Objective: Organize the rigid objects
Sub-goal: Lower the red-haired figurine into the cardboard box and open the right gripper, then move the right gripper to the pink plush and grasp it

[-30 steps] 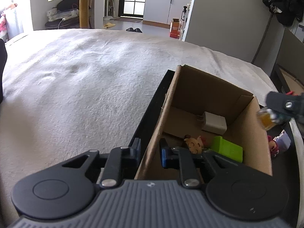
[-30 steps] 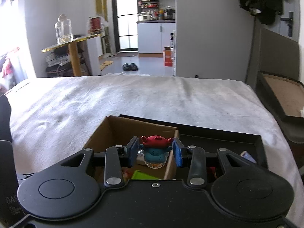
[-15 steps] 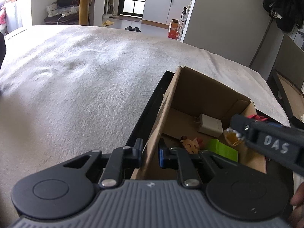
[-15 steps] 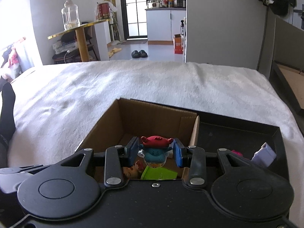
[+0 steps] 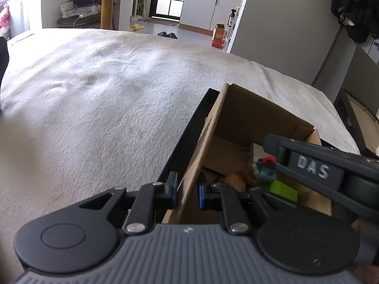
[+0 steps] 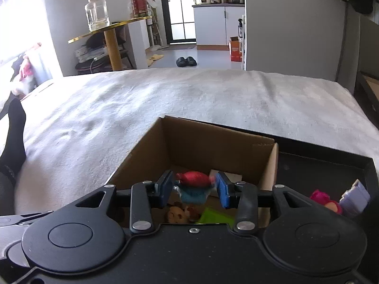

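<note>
- The left gripper (image 5: 187,189) is clamped on the near left wall of the cardboard box (image 5: 258,116), one pad on each side of the card, steadying it.
- The box stands at the left end of a black tray (image 6: 331,165) on the pale bedspread (image 5: 106,90).
- The right gripper (image 6: 193,188) hangs over the open box with a small red-and-blue toy figure (image 6: 193,187) between its pads. Its jaws have just been opening, and small gaps show beside the toy, so the release looks under way; the toy is blurred, as if dropping.
- Already in the box: a green block (image 6: 214,215) at about 5 o'clock from the toy, a tan bear-like figure (image 6: 177,213) at about 7 o'clock, and a white block (image 6: 227,175) at about 2 o'clock, against the right wall.
- Left to do, by my judgement: a pink-haired doll (image 6: 324,200) and a lilac piece (image 6: 355,194) lie in the tray at 3 o'clock of the box, outside it.
- So the sorting looks past halfway, with this toy going in and two pieces waiting.
</note>
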